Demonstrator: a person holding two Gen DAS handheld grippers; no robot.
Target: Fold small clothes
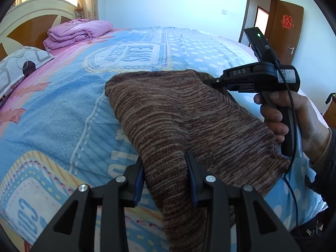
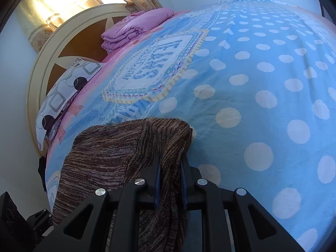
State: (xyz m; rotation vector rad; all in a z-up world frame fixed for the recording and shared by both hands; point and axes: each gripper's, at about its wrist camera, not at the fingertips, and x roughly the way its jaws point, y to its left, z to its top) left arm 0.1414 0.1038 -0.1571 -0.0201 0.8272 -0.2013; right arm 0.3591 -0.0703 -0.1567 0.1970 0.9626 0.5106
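Now you hold a brown striped knit garment (image 1: 168, 113) over a bed with both tongs.

Your left tongs (image 1: 166, 176) sit at the garment's near edge with the fabric running between the two blue-padded fingers (image 1: 138, 180); the fingers stand apart, and a gap shows beside the left pad, so they are not pinching the cloth. Your right tongs (image 2: 170, 178) are clamped on a bunched fold of the same garment, fingers close together with knit squeezed between them. Seen from the left camera, your right hand (image 1: 294, 113) grips the tool's handle at the garment's far corner. The garment drapes across the blue dotted blanket (image 2: 262, 84). Folded pink bedding (image 1: 77, 33) and a patterned pillow (image 1: 19, 63) lie well apart, near the headboard (image 2: 69, 42).
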